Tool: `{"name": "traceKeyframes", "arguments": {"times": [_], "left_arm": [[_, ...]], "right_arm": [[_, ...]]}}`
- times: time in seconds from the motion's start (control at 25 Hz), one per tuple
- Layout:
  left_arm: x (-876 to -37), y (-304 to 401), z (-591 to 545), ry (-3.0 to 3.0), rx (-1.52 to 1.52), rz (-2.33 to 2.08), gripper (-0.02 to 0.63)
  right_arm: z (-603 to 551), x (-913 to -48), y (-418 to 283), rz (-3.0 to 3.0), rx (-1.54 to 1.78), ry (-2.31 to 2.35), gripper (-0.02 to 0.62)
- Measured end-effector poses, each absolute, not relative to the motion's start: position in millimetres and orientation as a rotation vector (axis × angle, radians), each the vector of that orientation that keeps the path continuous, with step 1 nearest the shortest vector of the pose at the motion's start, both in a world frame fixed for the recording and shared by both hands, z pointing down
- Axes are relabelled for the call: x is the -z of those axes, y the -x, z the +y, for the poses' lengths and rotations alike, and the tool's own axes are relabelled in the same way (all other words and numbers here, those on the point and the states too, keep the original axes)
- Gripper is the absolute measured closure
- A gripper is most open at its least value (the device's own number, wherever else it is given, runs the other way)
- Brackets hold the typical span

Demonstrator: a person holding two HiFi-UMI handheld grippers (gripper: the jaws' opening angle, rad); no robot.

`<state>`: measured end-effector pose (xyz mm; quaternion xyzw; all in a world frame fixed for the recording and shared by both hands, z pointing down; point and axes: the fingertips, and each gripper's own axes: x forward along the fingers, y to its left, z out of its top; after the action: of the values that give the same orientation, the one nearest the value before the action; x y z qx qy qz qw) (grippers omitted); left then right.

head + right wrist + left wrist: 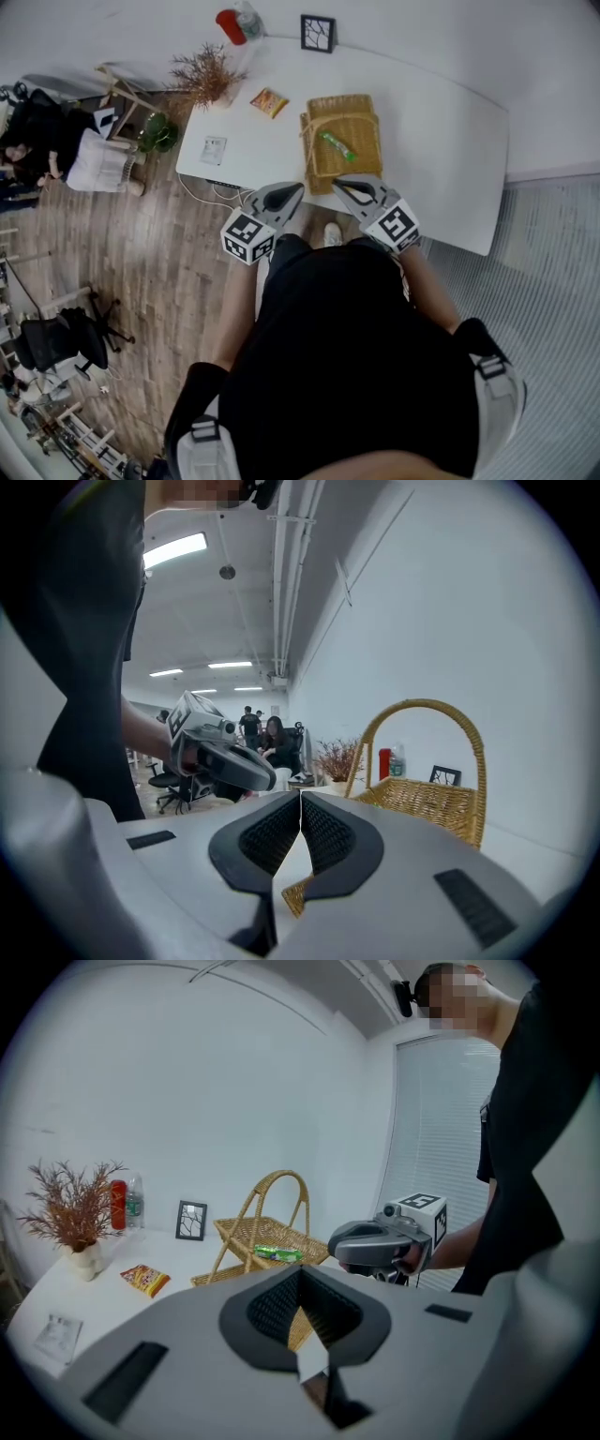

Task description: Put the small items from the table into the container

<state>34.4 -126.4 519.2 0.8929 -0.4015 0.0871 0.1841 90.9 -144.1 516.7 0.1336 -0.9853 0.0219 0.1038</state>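
**Both my grippers shut and empty at the near edge of the table**

My left gripper (298, 187) has its jaws pressed together with nothing between them. My right gripper (337, 182) is the same: pads meeting, nothing caught. I hold the two side by side over the near edge of the white table (441, 150), close but not touching. Their tips angle in toward each other and toward the wicker basket (366, 105) just beyond them.

The basket stands in the middle of the table with its hoop handle upright. A green packet (336, 145) lies inside it on the woven floor.

Two small things lie on the tabletop outside the basket. An orange snack packet (269, 101) is to the basket's left and a little farther back, apart from it. A flat white packet (214, 150) sits farther left again, toward the table's left edge and nearer to me than the orange one.

A dried plant (206, 73) in a pale pot stands at the far left corner. Along the far edge are a red can (231, 26), a clear bottle (249, 21) just beside it, and a small picture frame (318, 33) to their right.
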Motion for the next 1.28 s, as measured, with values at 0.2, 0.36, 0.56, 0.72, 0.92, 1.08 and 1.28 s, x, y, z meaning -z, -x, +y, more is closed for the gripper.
{"name": "traceKeyframes", "arguments": {"times": [0.2, 0.36, 0.56, 0.72, 0.92, 1.08, 1.28], "left_arm": [[-525, 2, -119, -2.467, -0.217, -1.181, 0.604], [-529, 32, -120, -2.437, -0.176, -1.19, 0.604], [-531, 69, -127, -2.429, -0.173, -1.172, 0.604], [-536, 105, -139, -2.416, -0.168, -1.157, 0.604], [-558, 154, -149, -2.364, -0.174, -1.165, 0.604], [-587, 196, -159, -2.276, -0.18, -1.212, 0.604], [-625, 244, -170, -2.177, -0.192, -1.258, 0.604]], "right_arm": [[-139, -518, -65, -2.891, -0.039, -0.349, 0.571], [-135, -515, -43, -2.884, -0.036, -0.327, 0.571], [-127, -518, 0, -2.853, -0.067, -0.311, 0.571], [-122, -517, 42, -2.832, -0.115, -0.295, 0.571], [-124, -527, 84, -2.779, -0.099, -0.268, 0.571], [-132, -544, 106, -2.727, -0.062, -0.238, 0.571], [-139, -557, 133, -2.648, -0.047, -0.235, 0.571]]}}
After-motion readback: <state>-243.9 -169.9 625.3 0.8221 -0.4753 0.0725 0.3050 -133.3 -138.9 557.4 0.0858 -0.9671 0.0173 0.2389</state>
